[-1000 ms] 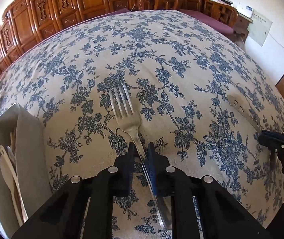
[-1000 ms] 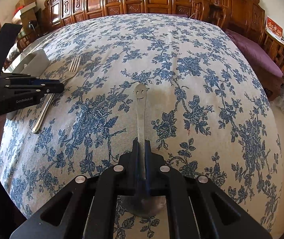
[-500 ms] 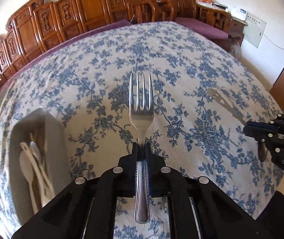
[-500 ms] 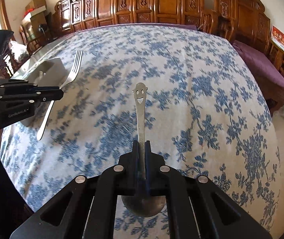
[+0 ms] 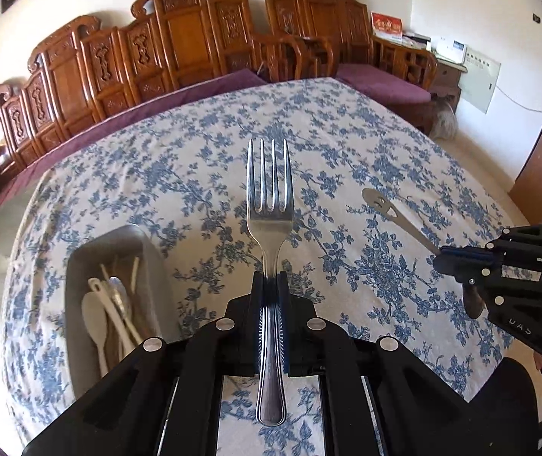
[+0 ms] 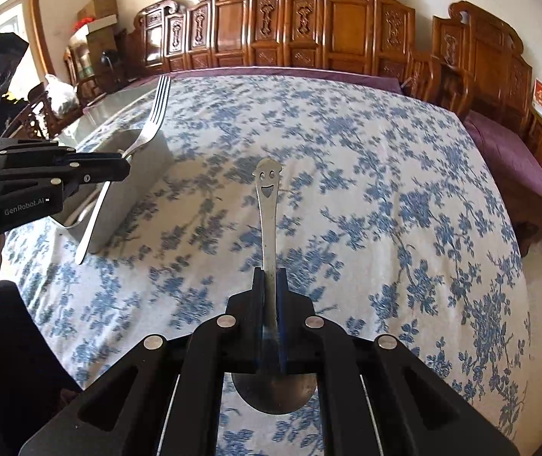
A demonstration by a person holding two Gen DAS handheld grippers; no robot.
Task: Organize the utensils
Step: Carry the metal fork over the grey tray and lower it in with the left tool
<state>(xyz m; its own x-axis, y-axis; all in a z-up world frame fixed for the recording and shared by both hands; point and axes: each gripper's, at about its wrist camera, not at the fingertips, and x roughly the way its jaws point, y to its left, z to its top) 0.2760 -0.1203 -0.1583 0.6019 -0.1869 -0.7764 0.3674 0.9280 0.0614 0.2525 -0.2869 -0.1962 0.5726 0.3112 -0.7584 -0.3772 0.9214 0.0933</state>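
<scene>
Jutting forward from the left gripper (image 5: 271,279), fork (image 5: 269,205).

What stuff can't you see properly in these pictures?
- Spoon bowl: in the right wrist view, mostly behind the right gripper.
- Fork handle middle: in the left wrist view, covered by the left gripper pads.
- Utensils in the gray tray: left wrist view, overlapping and small; the count is unclear.
- Tray inside: right wrist view, hidden by its wall and the left gripper.
</scene>
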